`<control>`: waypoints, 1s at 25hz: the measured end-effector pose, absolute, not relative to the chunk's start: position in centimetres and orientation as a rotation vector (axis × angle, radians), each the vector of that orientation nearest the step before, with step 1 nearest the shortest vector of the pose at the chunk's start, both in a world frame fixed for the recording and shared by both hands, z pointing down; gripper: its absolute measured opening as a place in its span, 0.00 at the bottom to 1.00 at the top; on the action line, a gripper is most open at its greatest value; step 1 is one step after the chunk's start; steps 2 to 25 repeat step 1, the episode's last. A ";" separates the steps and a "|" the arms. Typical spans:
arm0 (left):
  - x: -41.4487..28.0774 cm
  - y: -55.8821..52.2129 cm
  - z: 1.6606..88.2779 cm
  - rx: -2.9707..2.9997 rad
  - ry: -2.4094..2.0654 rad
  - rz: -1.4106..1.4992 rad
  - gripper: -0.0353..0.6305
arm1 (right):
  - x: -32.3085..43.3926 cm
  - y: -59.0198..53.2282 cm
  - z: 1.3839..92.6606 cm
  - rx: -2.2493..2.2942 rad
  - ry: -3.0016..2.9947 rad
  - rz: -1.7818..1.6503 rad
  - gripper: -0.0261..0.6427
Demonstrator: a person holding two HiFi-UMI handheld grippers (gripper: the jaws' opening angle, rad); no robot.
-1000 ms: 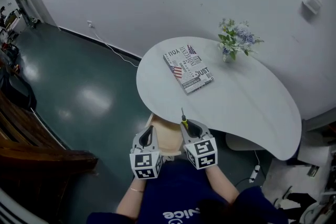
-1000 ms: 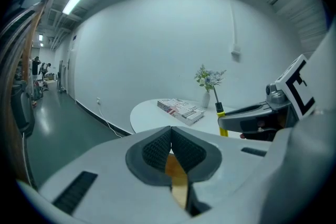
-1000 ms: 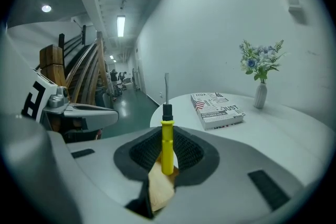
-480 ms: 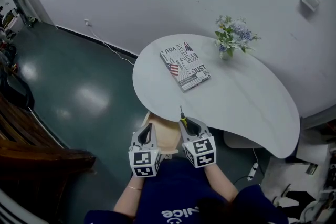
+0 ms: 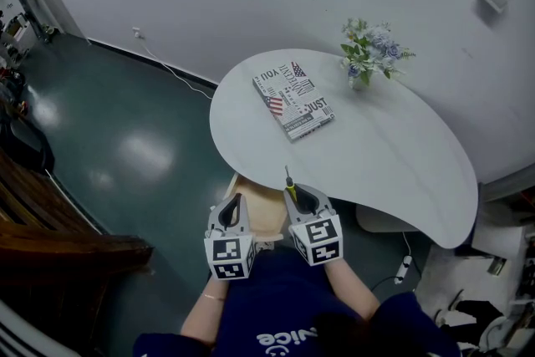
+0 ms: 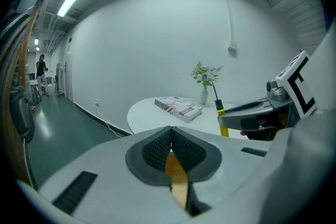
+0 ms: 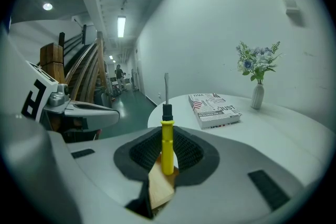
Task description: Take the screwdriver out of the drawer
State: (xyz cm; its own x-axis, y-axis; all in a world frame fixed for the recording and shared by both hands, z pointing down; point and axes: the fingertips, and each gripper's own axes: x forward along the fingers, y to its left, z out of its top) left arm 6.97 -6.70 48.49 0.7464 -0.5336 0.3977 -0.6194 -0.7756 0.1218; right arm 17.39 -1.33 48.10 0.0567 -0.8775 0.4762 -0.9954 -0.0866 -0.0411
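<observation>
Screwdriver [image 7: 167,136] is out of the drawer [image 5: 255,217]. We have it clamped by its yellow handle between the right gripper's [image 7: 167,157] jaws, shaft pointing away from us, just above the open wood. The white table [image 5: 376,155] spreads ahead, and the drawer stands open under its near edge. A book [image 5: 292,104] lies on top, and a vase of flowers [image 5: 368,54] stands near the far edge. Our left gripper [image 6: 171,147] sits just beside the right, jaws closed pad to pad.
</observation>
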 end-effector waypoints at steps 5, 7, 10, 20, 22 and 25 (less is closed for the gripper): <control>7.0 -6.7 48.5 2.703 -0.909 0.507 0.06 | 17.4 -1.3 48.2 2.041 -1.891 0.559 0.14; 7.0 -6.7 48.5 2.703 -0.909 0.507 0.06 | 17.4 -1.3 48.2 2.041 -1.891 0.559 0.14; 7.0 -6.7 48.5 2.703 -0.909 0.507 0.06 | 17.4 -1.3 48.2 2.041 -1.891 0.559 0.14; 7.0 -6.7 48.5 2.703 -0.909 0.507 0.06 | 17.4 -1.3 48.2 2.041 -1.891 0.559 0.14; 7.0 -6.7 48.5 2.703 -0.909 0.507 0.06 | 17.4 -1.3 48.2 2.041 -1.891 0.559 0.14; 7.0 -6.7 48.5 2.703 -0.909 0.507 0.06 | 17.4 -1.3 48.2 2.041 -1.891 0.559 0.14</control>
